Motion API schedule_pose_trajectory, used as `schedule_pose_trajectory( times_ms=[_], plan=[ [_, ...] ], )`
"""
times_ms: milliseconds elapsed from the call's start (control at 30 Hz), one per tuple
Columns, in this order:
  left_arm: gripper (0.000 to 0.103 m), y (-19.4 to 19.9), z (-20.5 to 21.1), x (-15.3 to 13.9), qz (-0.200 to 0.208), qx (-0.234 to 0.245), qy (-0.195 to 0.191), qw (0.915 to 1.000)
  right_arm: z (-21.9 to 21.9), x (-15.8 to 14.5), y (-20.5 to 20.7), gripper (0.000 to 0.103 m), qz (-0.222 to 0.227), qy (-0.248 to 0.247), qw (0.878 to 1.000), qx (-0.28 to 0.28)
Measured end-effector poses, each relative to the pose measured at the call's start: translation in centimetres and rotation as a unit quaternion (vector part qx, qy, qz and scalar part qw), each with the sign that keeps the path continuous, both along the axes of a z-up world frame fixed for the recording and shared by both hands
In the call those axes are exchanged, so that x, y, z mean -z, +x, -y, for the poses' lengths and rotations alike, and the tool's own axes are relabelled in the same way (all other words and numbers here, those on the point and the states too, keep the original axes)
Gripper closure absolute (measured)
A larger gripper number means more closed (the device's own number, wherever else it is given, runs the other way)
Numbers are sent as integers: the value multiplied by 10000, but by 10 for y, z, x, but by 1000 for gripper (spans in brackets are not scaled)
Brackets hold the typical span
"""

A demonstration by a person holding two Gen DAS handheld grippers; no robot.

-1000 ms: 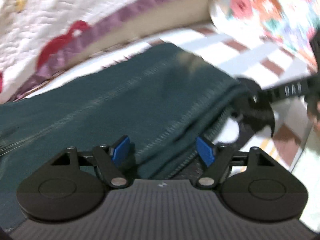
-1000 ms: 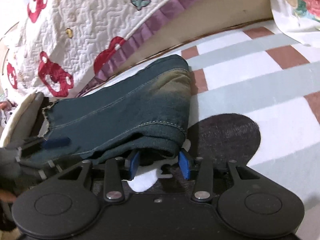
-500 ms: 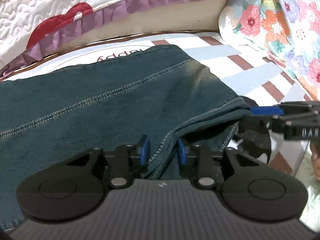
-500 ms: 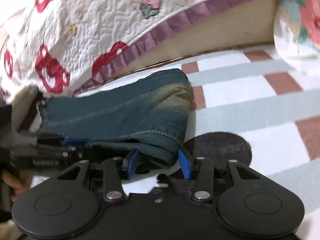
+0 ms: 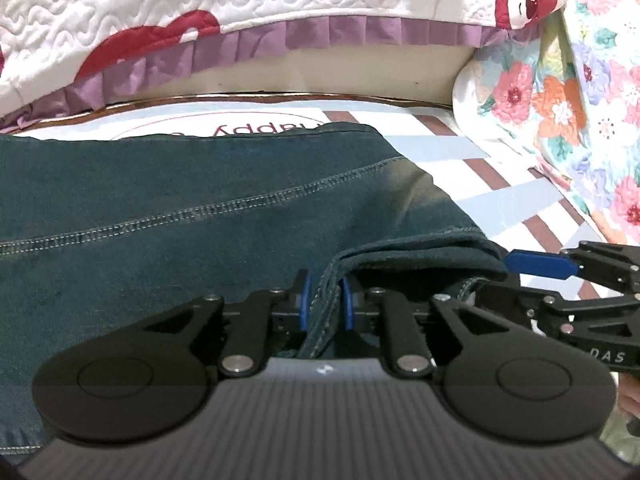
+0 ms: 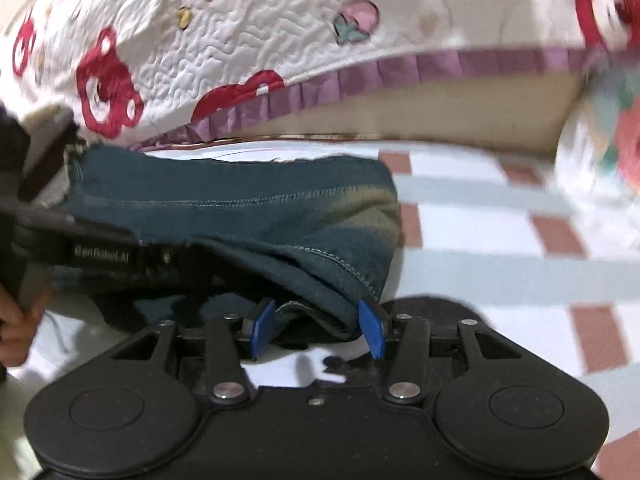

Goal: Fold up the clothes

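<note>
Left claw (image 5: 325, 304) closing on jeans (image 5: 180, 216) — quilt (image 5: 200, 8) behind

Home bedroom, quilted strawberry bedspread (image 5: 240, 4) with purple ruffle, floral bedding (image 5: 580, 92), striped play mat (image 6: 500, 240)

Left gripper (image 5: 325, 300) jaws closing on the folded hem of the jeans (image 5: 180, 216); right gripper (image 5: 536, 266) at 3 o'clock; quilt (image 5: 200, 20) at 12.

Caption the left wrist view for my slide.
Left gripper closing on jeans hem on striped sheet.
</note>
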State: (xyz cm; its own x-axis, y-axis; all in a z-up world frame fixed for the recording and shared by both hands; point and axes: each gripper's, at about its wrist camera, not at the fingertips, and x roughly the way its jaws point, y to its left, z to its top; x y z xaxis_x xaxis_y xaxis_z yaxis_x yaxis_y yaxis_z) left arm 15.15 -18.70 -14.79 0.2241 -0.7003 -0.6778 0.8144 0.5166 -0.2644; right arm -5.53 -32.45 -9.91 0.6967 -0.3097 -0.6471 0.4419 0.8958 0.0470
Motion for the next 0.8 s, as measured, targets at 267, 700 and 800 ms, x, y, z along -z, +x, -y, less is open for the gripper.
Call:
schedule_pose_trajectory(
  times_ms=[267,700,800],
  plan=[
    [88,0,-4,-1,-67,-37,-64,10000,6,5,12,45,-73,138,9990,426],
    [89,1,-17,-8,-46,-358,-307,9989,32,18,3,40,148,911,9862,1374],
    [89,1,-19,-9,-79,-366,-366,9986,35,22,11,39,441,1149,9843,1268]
  ],
)
